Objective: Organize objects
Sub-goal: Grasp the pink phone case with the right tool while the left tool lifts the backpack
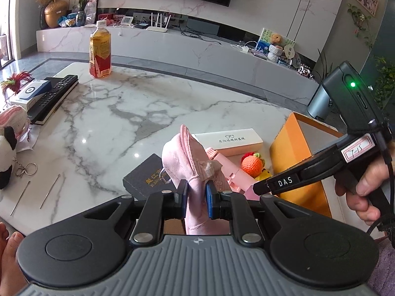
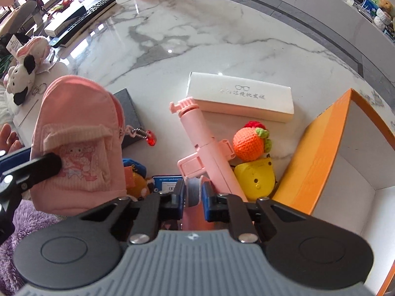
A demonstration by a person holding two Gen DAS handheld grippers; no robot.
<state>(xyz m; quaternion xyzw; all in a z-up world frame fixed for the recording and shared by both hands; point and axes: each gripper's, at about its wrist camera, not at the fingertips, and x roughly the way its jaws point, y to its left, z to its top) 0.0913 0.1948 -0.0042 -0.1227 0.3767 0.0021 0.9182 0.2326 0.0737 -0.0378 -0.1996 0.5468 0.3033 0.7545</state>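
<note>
My left gripper is shut on a small pink backpack pouch, held upright above the marble table; the pouch also shows in the right wrist view. My right gripper is shut on the grip end of a pink selfie stick, whose far end lies on the table. A crocheted orange, a yellow toy, a white glasses box and a dark box lie close by. An open orange box stands to the right.
A tea bottle, remote controls and a blue-white box sit at the far left. A plush panda keychain and two metal needles lie near the left edge. A TV console runs behind the table.
</note>
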